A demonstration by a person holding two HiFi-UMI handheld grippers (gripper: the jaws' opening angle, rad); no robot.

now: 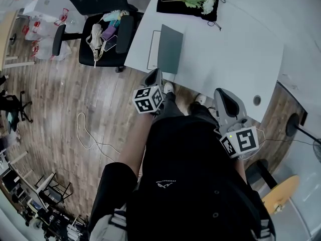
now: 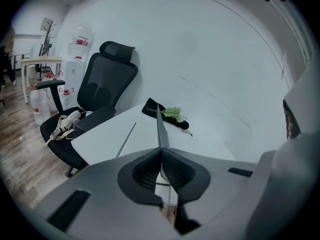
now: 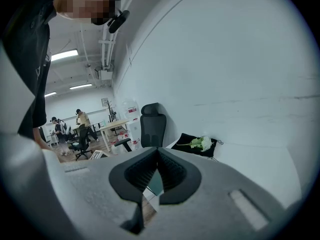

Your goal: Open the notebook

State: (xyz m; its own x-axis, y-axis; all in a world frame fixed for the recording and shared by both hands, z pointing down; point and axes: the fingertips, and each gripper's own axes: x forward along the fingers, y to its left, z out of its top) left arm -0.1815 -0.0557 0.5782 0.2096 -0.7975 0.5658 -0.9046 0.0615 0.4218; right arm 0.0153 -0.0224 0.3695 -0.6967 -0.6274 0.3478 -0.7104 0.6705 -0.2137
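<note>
At the near edge of the white table point(image 1: 235, 59), close to its left corner, lies the notebook point(image 1: 153, 51), and from where I stand it looks about half open. Its dark green cover point(image 1: 169, 49) is lifted off the pages and stands roughly on edge, while the white page block lies flat on the table beneath it. The left gripper point(image 1: 155, 75) has its tongs pinched tight on the cover's near edge. Seen along its jaws, the cover shows as a thin dark blade rising from between the pads.

The right gripper point(image 1: 224, 97) hangs off the table's near edge further to the right, well apart from the notebook. Its tongs are drawn together with nothing in them, and it has no part in the lift.

I'd judge the grasp and the first half of the swing to be done. The cover has not yet gone over to lie flat on the table, so the opening is unfinished. The cover must be carried on past upright, laid down and then let go.

At the far side of the table a black cloth point(image 1: 173, 1) carries a sprig of white flowers point(image 1: 201, 0). Off the table's left end stands a black office chair point(image 1: 103, 41) with some bags on its seat.
</note>
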